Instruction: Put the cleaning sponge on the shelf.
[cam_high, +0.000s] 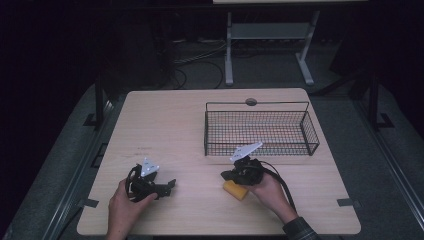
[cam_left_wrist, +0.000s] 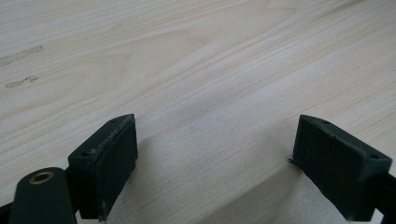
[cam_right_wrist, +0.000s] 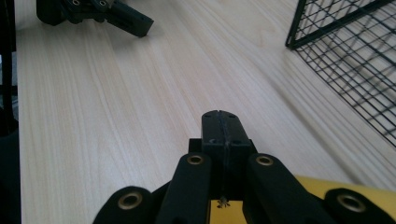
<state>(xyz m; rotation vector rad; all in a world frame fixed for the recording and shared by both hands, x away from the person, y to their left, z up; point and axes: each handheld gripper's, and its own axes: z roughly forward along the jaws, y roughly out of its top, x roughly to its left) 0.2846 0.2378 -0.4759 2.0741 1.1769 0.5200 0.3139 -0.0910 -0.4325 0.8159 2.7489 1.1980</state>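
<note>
High cam sits above the near edge of the desk (cam_high: 175, 115), looking forward and down, whole top in frame. Left cam rides super low, nose almost on the wood. Right cam skims the surface toward the left tongs (cam_right_wrist: 100, 14); the basket (cam_right_wrist: 345, 56) shows in it and the high view.

Light wood table (cam_high: 170, 120) on dim grey floor (cam_high: 260, 75); white-legged desk frame (cam_high: 270, 35) behind, possibly with cables (cam_high: 200, 60).

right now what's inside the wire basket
The wire basket looks empty: through its mesh floor shows bare wooden table. Its front wall slightly screens the near strip. The yellow block lies outside it, under the right claw.
</note>
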